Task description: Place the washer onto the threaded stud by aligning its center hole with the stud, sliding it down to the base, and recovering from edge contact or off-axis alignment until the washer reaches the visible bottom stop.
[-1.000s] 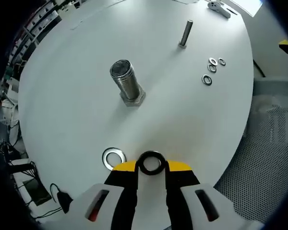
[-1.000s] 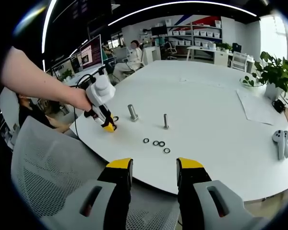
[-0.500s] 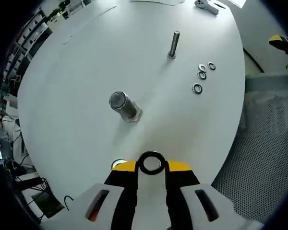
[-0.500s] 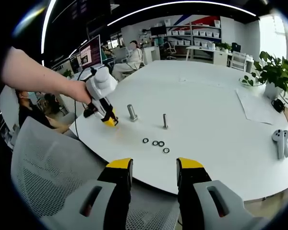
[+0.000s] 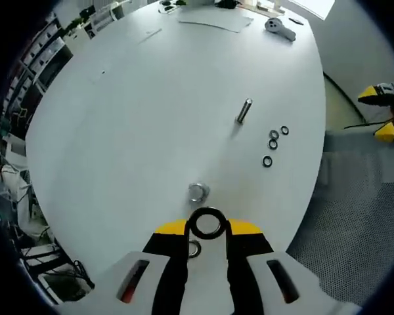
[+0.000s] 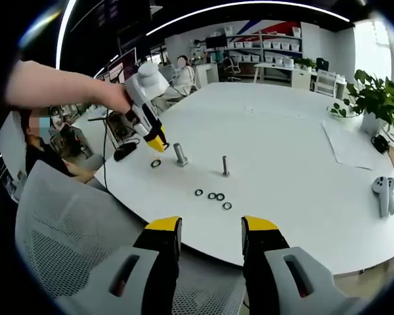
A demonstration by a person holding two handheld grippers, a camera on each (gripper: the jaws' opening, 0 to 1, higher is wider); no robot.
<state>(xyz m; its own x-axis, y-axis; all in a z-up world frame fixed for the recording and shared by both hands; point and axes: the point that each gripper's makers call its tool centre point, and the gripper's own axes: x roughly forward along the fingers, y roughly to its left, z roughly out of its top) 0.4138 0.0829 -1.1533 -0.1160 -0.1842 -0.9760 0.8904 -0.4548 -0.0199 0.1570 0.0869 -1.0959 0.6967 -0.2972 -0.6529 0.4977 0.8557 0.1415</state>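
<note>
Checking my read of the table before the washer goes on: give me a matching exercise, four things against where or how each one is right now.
Things:
1. dark washer
2. thick threaded stud
3. thin stud
4. silver washer

States:
A. standing farther out on the white table, near three small loose washers
B. held between the left gripper fingers
C. lying flat on the table beside the thick stud
D. upright just ahead of the left gripper, seen almost end-on

Pairs: 1-B, 2-D, 3-A, 4-C
</note>
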